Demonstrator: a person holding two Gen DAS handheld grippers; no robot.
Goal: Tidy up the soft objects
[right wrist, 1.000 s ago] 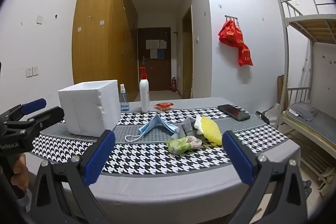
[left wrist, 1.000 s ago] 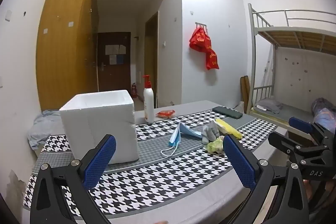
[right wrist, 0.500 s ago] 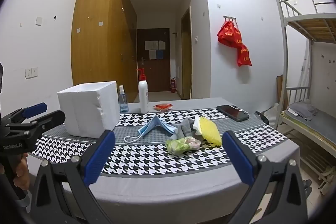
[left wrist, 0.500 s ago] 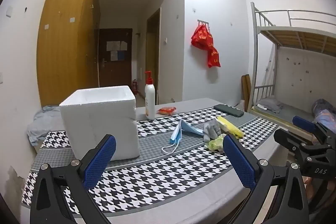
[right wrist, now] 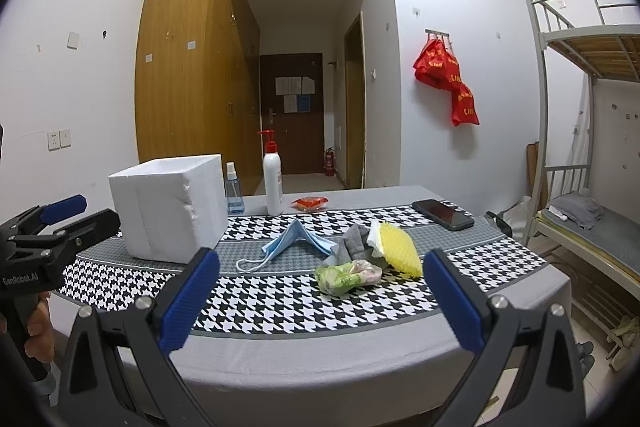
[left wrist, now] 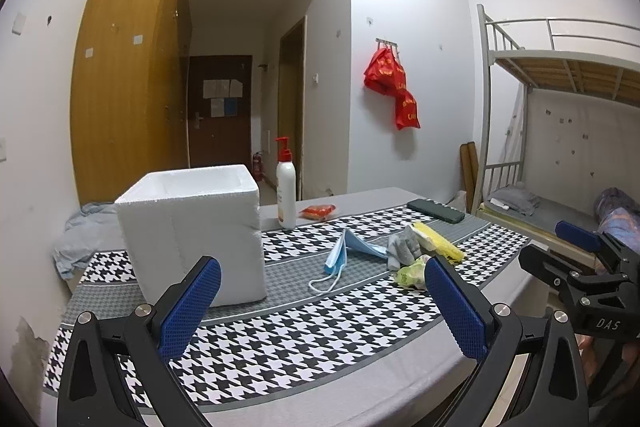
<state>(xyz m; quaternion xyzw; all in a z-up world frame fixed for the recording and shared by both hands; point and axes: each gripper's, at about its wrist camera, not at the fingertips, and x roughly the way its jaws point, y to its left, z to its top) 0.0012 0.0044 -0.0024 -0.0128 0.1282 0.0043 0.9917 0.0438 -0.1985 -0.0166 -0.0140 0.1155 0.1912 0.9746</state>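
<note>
Both tools are spread wide, holding nothing: left tool point(left wrist: 320, 301), right tool point(right wrist: 320, 299). Mask point(right wrist: 298, 241) lies tented on the tabletop point(right wrist: 280, 307), ridge running left-right; sponge point(right wrist: 400, 247) beside it, long axis near-far.

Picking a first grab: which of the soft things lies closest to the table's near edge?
The green bag, crumpled at the front of the pile. The yellow sponge, grey cloth and blue mask all lie behind it, farther from the edge.
</note>
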